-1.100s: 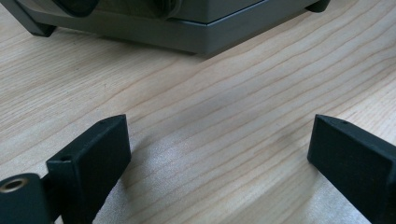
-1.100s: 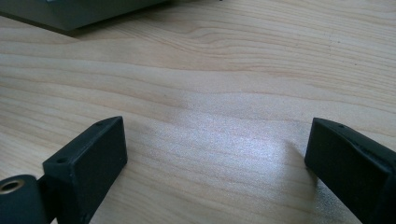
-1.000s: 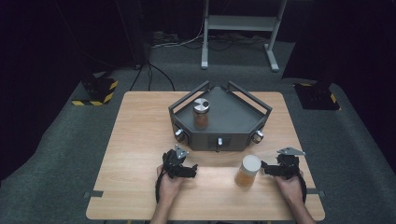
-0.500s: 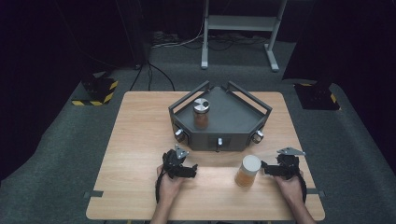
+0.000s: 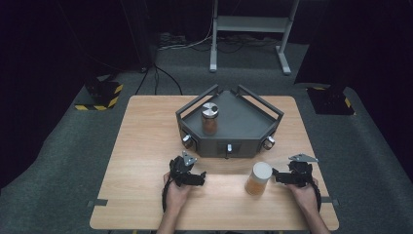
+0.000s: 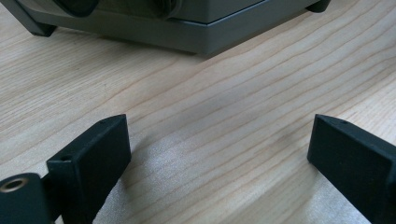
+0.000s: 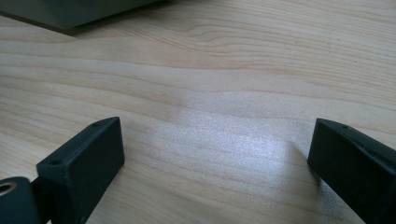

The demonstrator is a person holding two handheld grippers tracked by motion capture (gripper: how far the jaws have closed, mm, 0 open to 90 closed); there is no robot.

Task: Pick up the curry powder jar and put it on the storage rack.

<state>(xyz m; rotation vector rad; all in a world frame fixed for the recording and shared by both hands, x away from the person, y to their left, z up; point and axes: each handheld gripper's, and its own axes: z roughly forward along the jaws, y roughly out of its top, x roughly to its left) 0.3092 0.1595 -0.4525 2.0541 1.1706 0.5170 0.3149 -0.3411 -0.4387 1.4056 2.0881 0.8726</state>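
Jar (image 5: 257, 179) just beside the right tongs (image 5: 277, 176) looks rigid, smooth and possibly slippery; grip its sides below the white lid. Both tongs, left (image 5: 200, 177) included, gape empty.

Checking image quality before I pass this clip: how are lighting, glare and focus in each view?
High view: table evenly lit, surroundings near black, image soft. Left gripper view: pale sheen on the wood between the open jaws of the left gripper, which look soft; grey tray at top. Right gripper view: brighter glare patch on the wood ahead of the right gripper, jaws slightly blurred.
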